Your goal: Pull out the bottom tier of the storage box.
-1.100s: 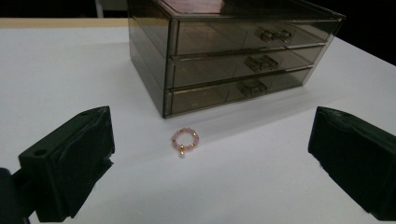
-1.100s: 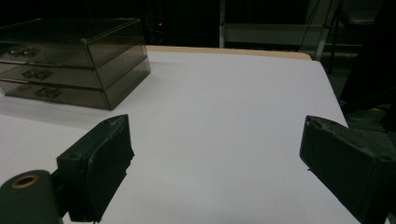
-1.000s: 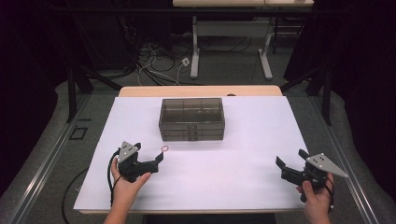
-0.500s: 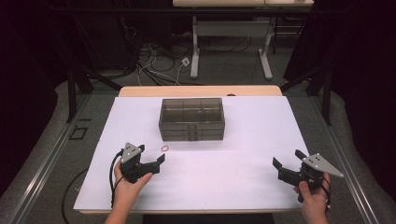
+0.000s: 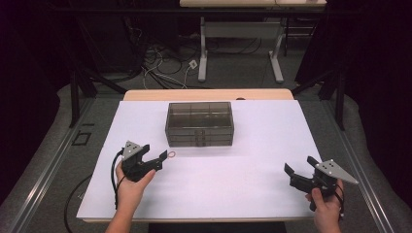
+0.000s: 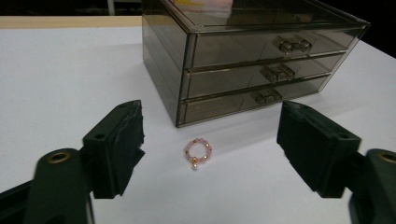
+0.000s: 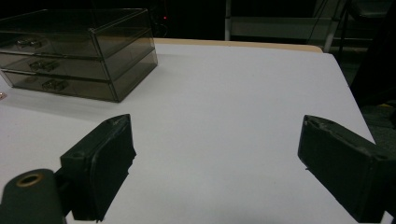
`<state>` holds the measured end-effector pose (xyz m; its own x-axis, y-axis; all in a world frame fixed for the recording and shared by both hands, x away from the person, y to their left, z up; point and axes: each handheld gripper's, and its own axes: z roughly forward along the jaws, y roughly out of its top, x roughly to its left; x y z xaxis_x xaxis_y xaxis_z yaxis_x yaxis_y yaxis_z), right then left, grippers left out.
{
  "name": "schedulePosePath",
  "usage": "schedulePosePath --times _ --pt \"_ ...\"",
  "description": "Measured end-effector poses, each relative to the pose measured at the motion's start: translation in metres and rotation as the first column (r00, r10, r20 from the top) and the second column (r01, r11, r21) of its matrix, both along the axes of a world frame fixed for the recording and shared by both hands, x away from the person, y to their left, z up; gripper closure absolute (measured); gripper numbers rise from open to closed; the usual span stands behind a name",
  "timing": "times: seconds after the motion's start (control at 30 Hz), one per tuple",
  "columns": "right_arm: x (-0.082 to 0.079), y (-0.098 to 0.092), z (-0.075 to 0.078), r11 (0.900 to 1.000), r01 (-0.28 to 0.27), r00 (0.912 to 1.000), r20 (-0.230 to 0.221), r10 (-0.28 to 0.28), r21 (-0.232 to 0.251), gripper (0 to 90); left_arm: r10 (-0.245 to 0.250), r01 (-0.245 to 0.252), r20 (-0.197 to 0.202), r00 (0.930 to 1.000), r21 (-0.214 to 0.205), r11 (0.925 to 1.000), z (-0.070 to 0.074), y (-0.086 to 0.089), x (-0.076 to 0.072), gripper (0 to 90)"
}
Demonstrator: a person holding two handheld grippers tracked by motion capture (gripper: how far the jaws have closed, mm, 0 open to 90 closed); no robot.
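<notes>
1. From the high view you see the whole layout: your left gripper sits at the near left of the white table, your right gripper at the near right, well apart from each other, and the smoky drawer box stands between them, farther back at the middle.
2. In that high view the bead ring is just a tiny pink loop right beside your left gripper's tips, near the box's front left corner.
3. Your left gripper view brings the bead ring up close, which the high view cannot: it lies flat on the table between the two black jaws, touching neither, just in front of the box's near corner.
4. The ring looks like a small circle of pale pink beads with a few gold ones and one whitish bead hanging at its near side.
5. That same view shows the box's three stacked drawers, each with a small clear handle, all pushed in.
6. Your left gripper's jaws are spread wide but have just been closing a little; the ring sits in the gap, ungripped.
7. Your right gripper view shows its jaws spread wide over bare table, with the drawer box at the far left.
</notes>
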<state>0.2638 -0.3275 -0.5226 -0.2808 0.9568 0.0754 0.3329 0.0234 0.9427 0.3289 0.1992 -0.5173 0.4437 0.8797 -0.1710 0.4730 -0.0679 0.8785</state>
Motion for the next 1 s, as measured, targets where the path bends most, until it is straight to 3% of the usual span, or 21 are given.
schedulePosePath --times 0.13,0.33,0.4,0.67,1.0 --pt "0.0 -0.002 0.0 0.9999 0.01 1.0 0.001 -0.01 0.003 10.7 -0.003 0.003 -0.011 0.9999 0.031 0.9995 0.009 -0.002 0.01 27.4" --pt "0.0 -0.002 0.0 0.9999 0.011 0.9999 -0.006 -0.011 0.002 11.0 -0.001 0.002 -0.016 0.9999 0.037 0.9993 0.016 -0.003 0.021 32.5" --pt "0.001 -0.001 -0.001 0.9999 0.01 0.9999 -0.007 -0.01 0.006 11.1 0.012 -0.01 -0.015 0.9998 0.082 0.9966 0.018 -0.006 0.028 32.9" --pt "0.003 0.0 -0.001 1.0 0.002 1.0 -0.004 -0.002 0.0 11.3 0.026 -0.023 -0.055 0.9982 0.053 0.9983 0.021 -0.006 0.04 39.3" --pt "0.004 0.0 -0.001 1.0 -0.001 1.0 -0.005 0.001 0.0 11.5 0.019 -0.013 -0.075 0.997 0.073 0.9972 0.019 -0.01 0.049 42.8"
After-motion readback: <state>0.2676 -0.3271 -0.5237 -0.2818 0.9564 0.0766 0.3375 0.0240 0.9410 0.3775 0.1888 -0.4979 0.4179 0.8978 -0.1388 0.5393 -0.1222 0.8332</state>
